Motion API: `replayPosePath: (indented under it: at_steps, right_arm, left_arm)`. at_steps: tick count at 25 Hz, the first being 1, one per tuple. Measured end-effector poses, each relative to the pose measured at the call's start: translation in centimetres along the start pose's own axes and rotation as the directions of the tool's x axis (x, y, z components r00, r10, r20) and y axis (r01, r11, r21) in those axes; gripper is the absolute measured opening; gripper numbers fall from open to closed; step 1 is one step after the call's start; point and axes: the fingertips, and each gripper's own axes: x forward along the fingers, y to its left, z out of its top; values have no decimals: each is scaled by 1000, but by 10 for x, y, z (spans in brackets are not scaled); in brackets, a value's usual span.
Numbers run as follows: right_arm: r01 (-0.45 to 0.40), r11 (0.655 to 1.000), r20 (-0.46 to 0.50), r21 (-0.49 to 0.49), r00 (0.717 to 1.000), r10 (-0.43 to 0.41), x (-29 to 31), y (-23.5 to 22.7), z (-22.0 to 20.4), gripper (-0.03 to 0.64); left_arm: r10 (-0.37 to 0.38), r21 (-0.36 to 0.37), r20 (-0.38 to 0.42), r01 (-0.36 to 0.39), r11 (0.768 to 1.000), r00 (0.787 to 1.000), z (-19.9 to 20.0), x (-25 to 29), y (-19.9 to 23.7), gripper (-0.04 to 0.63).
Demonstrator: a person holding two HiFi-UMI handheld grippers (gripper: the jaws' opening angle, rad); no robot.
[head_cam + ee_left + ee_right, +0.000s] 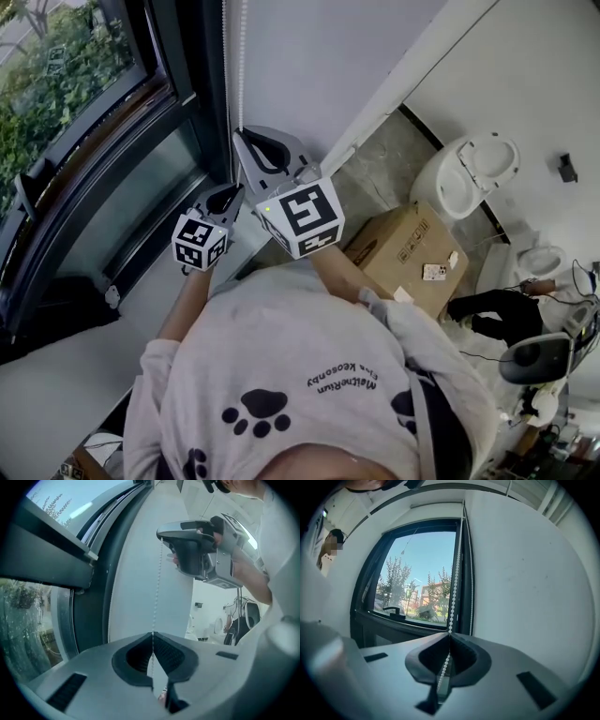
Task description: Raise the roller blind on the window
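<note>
The bead chain (453,588) of the roller blind hangs straight up and down beside the dark window frame (370,583), close to the white wall (525,583); both grippers hold the same strand. The right gripper (450,635) is clenched on the chain, which runs up out of its tips toward the top of the window; the left gripper (153,633) is clenched on it too, with the chain (157,588) going up from its tips to the right gripper (161,535) above. So the right one is the higher hold and the left one sits just under it, near the window sill (141,281).

The chain is a thin string of tiny round white beads, bumpy and bendy; it looks tight between the two holds. The jaws are smooth grey plastic with dark ribbed pads. I cannot make out the blind's cloth; the glass (422,569) looks bare, with trees and sky showing, so the blind may be mostly up already.
</note>
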Motion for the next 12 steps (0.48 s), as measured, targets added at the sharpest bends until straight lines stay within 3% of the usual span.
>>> replayPosePath:
  at_steps: [7,12]
  right_arm:
    - [6,1000,-35,7,999,-6,-1,2,-31,9]
    - [4,1000,-9,16,1000,-4,-1,2,-30,11]
  left_arm:
    - [15,-41,-37,-16,999,999,-31,2,-1,15]
    - [30,-2,-30,-30,1000,999,-29,4,-2,17]
